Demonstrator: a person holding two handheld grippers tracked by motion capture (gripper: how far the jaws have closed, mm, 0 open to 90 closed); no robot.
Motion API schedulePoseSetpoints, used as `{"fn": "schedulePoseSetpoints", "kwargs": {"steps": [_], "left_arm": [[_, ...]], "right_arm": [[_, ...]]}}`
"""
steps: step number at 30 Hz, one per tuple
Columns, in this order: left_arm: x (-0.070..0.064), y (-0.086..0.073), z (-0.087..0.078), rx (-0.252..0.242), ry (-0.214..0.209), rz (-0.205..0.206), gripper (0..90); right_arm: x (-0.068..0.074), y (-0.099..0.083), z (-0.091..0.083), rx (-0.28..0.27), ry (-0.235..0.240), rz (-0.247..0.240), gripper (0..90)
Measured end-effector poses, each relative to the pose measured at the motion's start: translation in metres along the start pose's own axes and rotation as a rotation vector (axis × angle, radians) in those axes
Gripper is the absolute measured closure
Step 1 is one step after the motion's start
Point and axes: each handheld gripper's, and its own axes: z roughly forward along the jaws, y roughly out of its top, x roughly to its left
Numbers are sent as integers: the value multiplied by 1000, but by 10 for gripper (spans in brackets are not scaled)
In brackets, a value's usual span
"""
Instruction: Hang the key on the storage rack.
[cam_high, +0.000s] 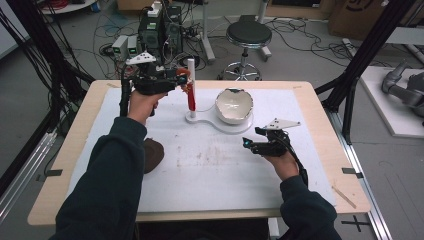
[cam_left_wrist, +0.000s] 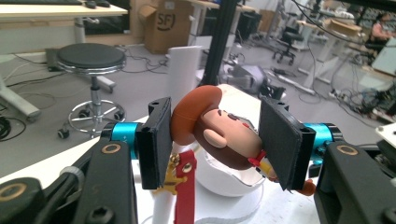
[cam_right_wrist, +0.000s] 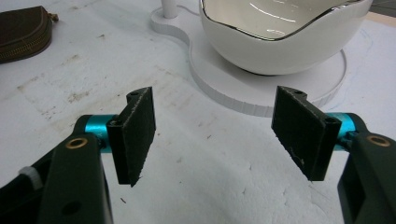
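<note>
My left gripper (cam_high: 181, 78) is raised over the far left of the table, shut on a small monkey figure (cam_left_wrist: 215, 133) with a brown head and tan face. A red strap (cam_left_wrist: 186, 186) with a gold clasp hangs from the figure, right against a white upright post (cam_high: 190, 67). The post stands on a flat white stand (cam_high: 207, 122) that also carries a white bowl (cam_high: 233, 105). My right gripper (cam_high: 250, 141) hovers low over the mat just in front of the stand, open with nothing between its pads (cam_right_wrist: 137, 133). The bowl (cam_right_wrist: 280, 32) sits just beyond the pads.
A brown zipped pouch (cam_high: 152, 154) lies on the white mat (cam_high: 215, 170) near the person's left forearm. Beyond the far table edge stand a black stool (cam_high: 248, 35), computer gear and cables on the floor. Black frame posts flank both sides of the table.
</note>
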Motion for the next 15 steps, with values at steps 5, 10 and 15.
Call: {"fn": "schedulePoseSetpoints", "kwargs": {"steps": [5, 10, 15], "left_arm": [[8, -12, -7, 9, 22, -14, 452], [12, -31, -14, 31, 43, -15, 488], [13, -52, -28, 30, 52, -6, 479]], "right_arm": [[2, 0, 2, 10, 5, -10, 309], [2, 0, 1, 7, 3, -11, 309], [0, 0, -1, 3, -8, -4, 309]]}}
